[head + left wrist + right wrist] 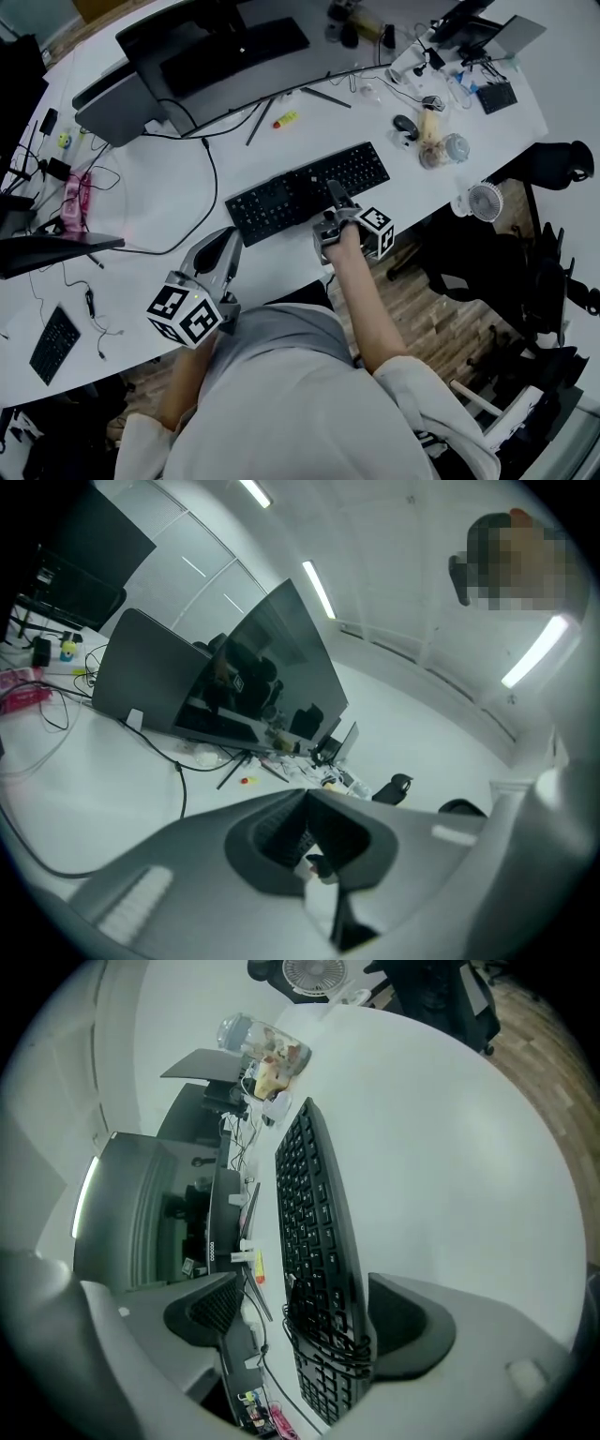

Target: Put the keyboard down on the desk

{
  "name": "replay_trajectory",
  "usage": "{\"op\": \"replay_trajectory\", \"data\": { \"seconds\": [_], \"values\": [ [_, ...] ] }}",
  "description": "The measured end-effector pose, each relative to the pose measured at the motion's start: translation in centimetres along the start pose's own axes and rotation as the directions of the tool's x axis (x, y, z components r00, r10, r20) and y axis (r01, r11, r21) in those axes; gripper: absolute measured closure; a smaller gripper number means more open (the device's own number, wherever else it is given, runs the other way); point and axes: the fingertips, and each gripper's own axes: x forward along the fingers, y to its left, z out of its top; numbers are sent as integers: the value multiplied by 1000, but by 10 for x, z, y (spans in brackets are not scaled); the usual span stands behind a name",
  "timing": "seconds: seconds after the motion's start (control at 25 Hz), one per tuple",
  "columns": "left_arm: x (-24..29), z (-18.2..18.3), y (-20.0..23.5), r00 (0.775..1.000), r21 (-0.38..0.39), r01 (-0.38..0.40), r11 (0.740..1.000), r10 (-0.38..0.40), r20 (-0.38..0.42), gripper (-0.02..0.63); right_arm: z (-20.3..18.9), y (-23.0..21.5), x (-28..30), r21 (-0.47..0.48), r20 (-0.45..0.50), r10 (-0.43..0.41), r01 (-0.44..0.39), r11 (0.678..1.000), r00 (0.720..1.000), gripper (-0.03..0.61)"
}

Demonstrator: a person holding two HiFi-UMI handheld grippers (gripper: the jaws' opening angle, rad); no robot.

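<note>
The keyboard (307, 190) is lying flat on the white surface (187, 178) in the middle of the head view, below the monitor (216, 47). The right gripper (336, 197) is reaching over its near long edge, right of centre. In the right gripper view its fingers (410, 1321) are standing released and straddling the keyboard (314, 1232): the lower-right one is sitting close against its edge, the lower-left one is hanging apart from it. A black cable (328, 1340) is coiling round the keyboard between them. The left gripper (220, 246) is hovering at lower left, off the keyboard's left end, its fingers clenched tip to tip on nothing
</note>
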Motion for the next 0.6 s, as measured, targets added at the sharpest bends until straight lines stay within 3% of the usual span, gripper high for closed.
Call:
{"op": "replay_trajectory", "data": {
  "seconds": [0.32, 0.6],
  "values": [
    [-4, -3, -10, 1000, 19, 13, 1000, -13, 5, 614, -4, -6, -18, -30, -42, 48, -50, 998, 998, 236],
    [-9, -5, -17, 1000, 38, 25, 999, -25, 12, 614, -12, -1, -33, -59, -105, 108, -114, 992, 989, 272]
  ]
}}
